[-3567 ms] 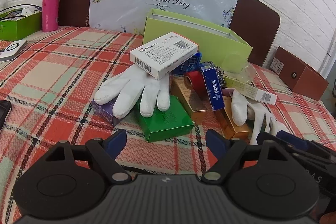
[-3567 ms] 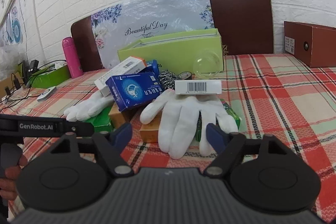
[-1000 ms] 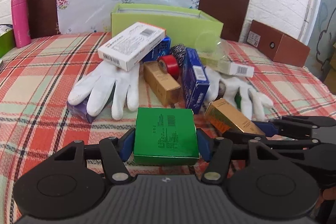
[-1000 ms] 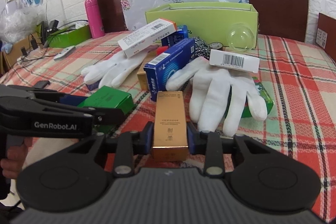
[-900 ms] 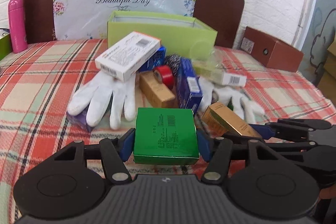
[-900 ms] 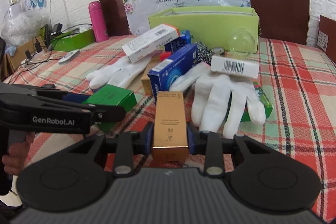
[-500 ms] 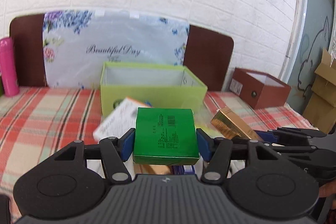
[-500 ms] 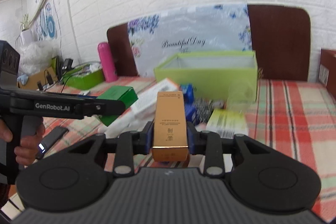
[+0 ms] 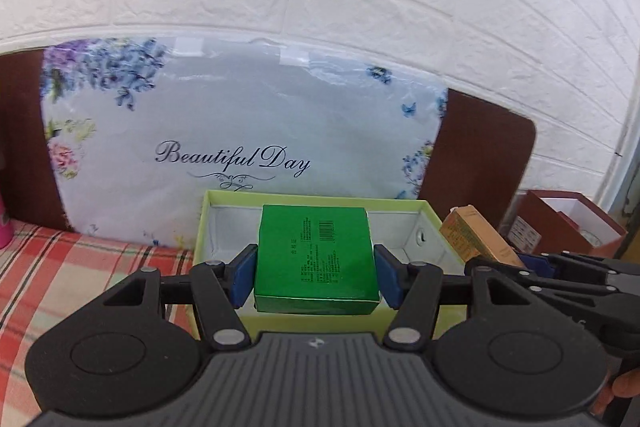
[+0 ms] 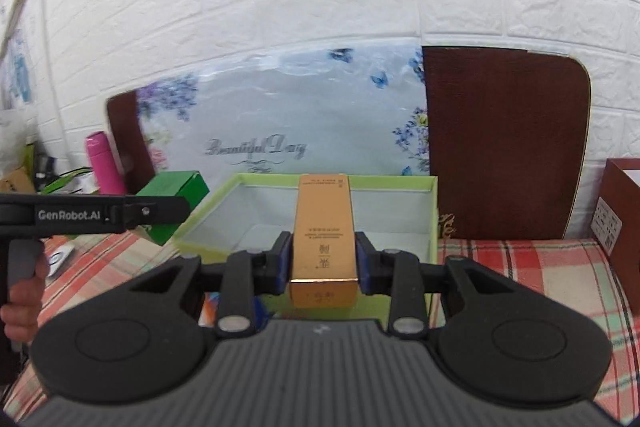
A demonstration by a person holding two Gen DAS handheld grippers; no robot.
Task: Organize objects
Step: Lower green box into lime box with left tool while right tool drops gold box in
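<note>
My left gripper (image 9: 316, 277) is shut on a green box (image 9: 316, 259) and holds it in the air in front of the open lime-green box (image 9: 224, 223). My right gripper (image 10: 323, 259) is shut on a gold box (image 10: 323, 227) and holds it just before the same lime-green box (image 10: 400, 183), whose white inside shows no items. The gold box also shows at the right in the left wrist view (image 9: 476, 239). The green box shows at the left in the right wrist view (image 10: 172, 195). The pile of gloves and boxes is hidden below both grippers.
A floral "Beautiful Day" board (image 9: 240, 147) and a brown headboard (image 10: 504, 143) stand behind the box against a white brick wall. A brown open box (image 9: 560, 227) sits at the right. A pink bottle (image 10: 104, 163) stands at the left on the plaid cloth (image 9: 80, 267).
Both grippers closed on their boxes, lifted them off the pile and moved forward to the lime-green box, which now fills the view just ahead of each.
</note>
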